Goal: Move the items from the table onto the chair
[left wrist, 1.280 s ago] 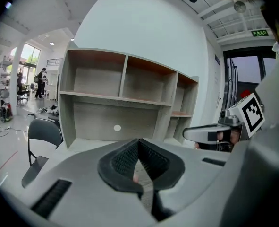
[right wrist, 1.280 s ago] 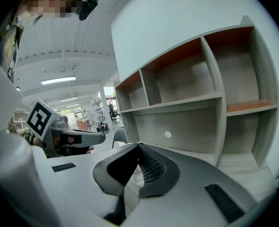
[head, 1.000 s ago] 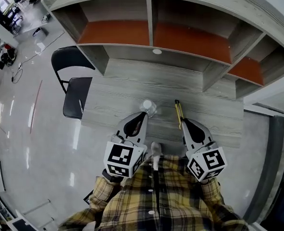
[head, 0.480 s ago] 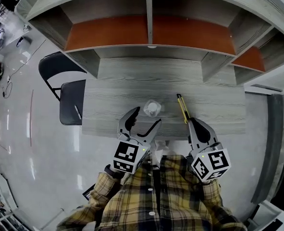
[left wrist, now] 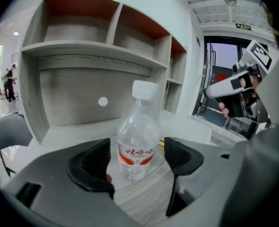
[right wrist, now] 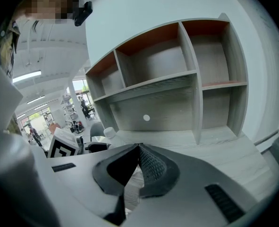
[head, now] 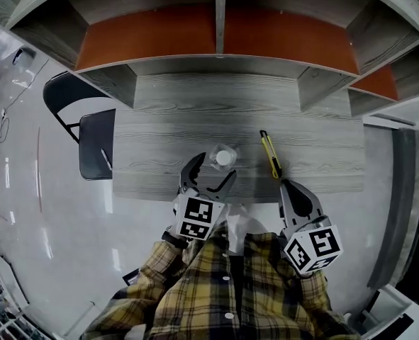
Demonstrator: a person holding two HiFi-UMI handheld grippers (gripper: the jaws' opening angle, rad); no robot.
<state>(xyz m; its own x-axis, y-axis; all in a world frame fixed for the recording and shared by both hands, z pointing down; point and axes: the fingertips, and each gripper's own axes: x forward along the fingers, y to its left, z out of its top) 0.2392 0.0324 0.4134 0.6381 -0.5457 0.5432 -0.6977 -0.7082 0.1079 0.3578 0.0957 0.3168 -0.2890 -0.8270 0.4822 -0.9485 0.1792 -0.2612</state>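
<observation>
A clear water bottle (head: 222,158) with a white cap and a red label stands upright near the grey table's (head: 152,137) front edge. My left gripper (head: 212,171) is at it and its jaws are opening. In the left gripper view the bottle (left wrist: 138,126) stands between the pads (left wrist: 93,161), with a gap on each side. A yellow and black utility knife (head: 269,154) lies to the right of the bottle. Just short of the knife's near end, my right gripper (head: 289,188) is shut and empty. In its own view the right gripper (right wrist: 138,149) has its pads pressed together.
A black folding chair (head: 92,144) stands at the table's left end with a thin stick-like item (head: 106,160) on its seat. An open shelf unit (head: 216,37) with orange backs rises along the table's far side. The glossy floor lies to the left.
The left gripper's jaws went from shut to wide apart and now stand either side of the bottle. The right gripper stayed shut near the knife. The head view shifted a little.
</observation>
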